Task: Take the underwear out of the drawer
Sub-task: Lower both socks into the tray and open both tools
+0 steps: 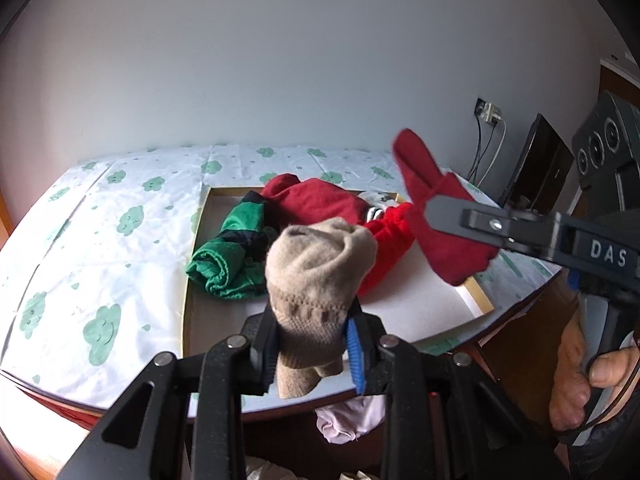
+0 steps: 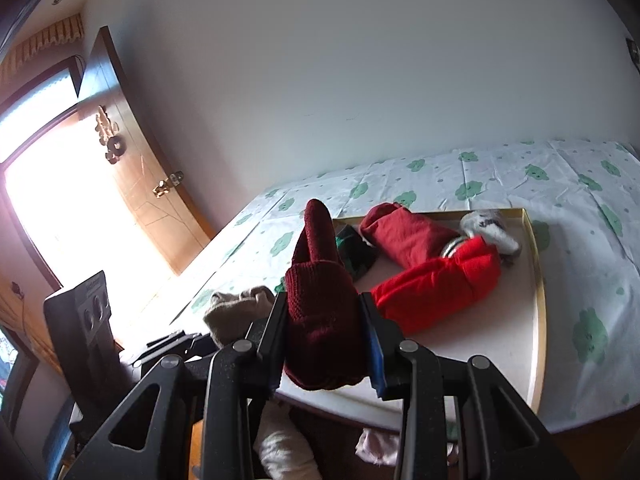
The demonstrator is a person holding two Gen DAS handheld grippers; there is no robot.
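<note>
My left gripper (image 1: 312, 344) is shut on a beige knit piece (image 1: 320, 276), held above the front edge of a white tray (image 1: 480, 300) with a gold rim. My right gripper (image 2: 322, 332) is shut on a dark red knit piece (image 2: 320, 292), which also hangs over the tray (image 2: 538, 280). In the left wrist view the right gripper (image 1: 452, 210) comes in from the right with that dark red piece (image 1: 432, 200). The tray holds a green and black striped piece (image 1: 228, 256), a dark red garment (image 2: 404, 236), a bright red garment (image 2: 436, 288) and a grey-white piece (image 2: 488, 228).
The tray lies on a table under a white cloth with green clouds (image 1: 100, 240). Below the table's front edge, pale lilac and cream clothes (image 1: 348, 420) show in the open drawer. A black speaker (image 2: 88, 320) and a wooden door (image 2: 132, 160) stand at the left; wall sockets with cables (image 1: 490, 114) are at the right.
</note>
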